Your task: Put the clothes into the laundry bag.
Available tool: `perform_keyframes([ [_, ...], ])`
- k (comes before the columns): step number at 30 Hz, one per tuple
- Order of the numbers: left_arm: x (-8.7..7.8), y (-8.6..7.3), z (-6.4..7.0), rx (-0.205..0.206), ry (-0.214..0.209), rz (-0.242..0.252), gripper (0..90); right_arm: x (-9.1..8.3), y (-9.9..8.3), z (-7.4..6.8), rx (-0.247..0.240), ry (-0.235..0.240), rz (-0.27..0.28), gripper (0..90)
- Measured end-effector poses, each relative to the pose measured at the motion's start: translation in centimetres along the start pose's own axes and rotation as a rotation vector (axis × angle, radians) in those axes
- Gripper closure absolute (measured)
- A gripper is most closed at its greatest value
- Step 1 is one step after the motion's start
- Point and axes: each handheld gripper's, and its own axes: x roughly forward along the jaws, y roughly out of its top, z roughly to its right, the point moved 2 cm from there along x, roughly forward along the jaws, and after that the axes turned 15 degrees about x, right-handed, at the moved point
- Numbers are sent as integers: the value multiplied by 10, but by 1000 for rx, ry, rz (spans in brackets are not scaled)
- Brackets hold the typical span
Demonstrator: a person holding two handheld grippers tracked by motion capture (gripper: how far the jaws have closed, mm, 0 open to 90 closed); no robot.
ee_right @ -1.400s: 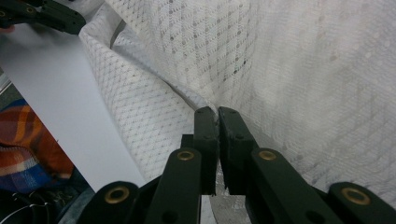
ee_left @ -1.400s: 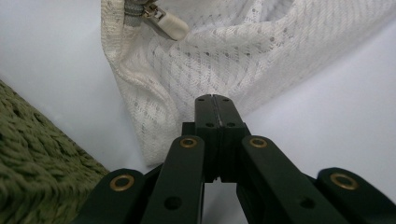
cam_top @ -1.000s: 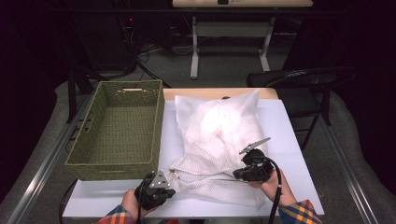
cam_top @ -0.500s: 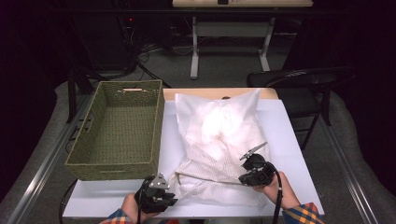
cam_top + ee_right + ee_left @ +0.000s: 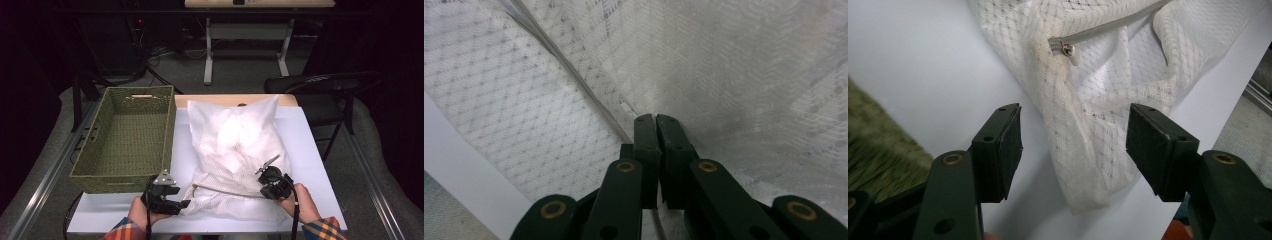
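A green woven basket stands at the left of the white tabletop, empty, with a slot handle in its far wall. No label or writing can be read on it, nor on anything else here.

Just in front of the basket's near right corner, the left hand-held gripper points rightward at the near left corner of a white mesh laundry bag. In the left gripper view, this hand-held gripper stands wide open with nothing held; the loose corner of the mesh bag lies on the tabletop between and beyond the two pads, touching neither as far as can be seen. A grey zipper runs across the mesh, its small pale pull hanging at the near end.

The bag lies in the middle of the tabletop, just beside the basket, puffed up with white contents at its far end and flat at the near end.

At the right, the right hand-held gripper sits on the bag's near right part. In the right gripper view, its jaws are pressed together, pinching the mesh fabric right beside the zipper line, with the cloth pulled into taut folds around the tips.
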Motion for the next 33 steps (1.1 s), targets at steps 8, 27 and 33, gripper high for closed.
perform_keyframes([
  [8, 15, 8, -10, -7, -36, -20, 476, 4, 0, 2, -12, -14, -19, 869],
  [27, 19, 2, -17, -41, -42, 1, 671, -24, 13, -27, -151, 154, 101, 275],
  [33, 17, 1, -20, -58, -27, 17, 690, -23, 17, -53, -222, 221, 111, 143],
])
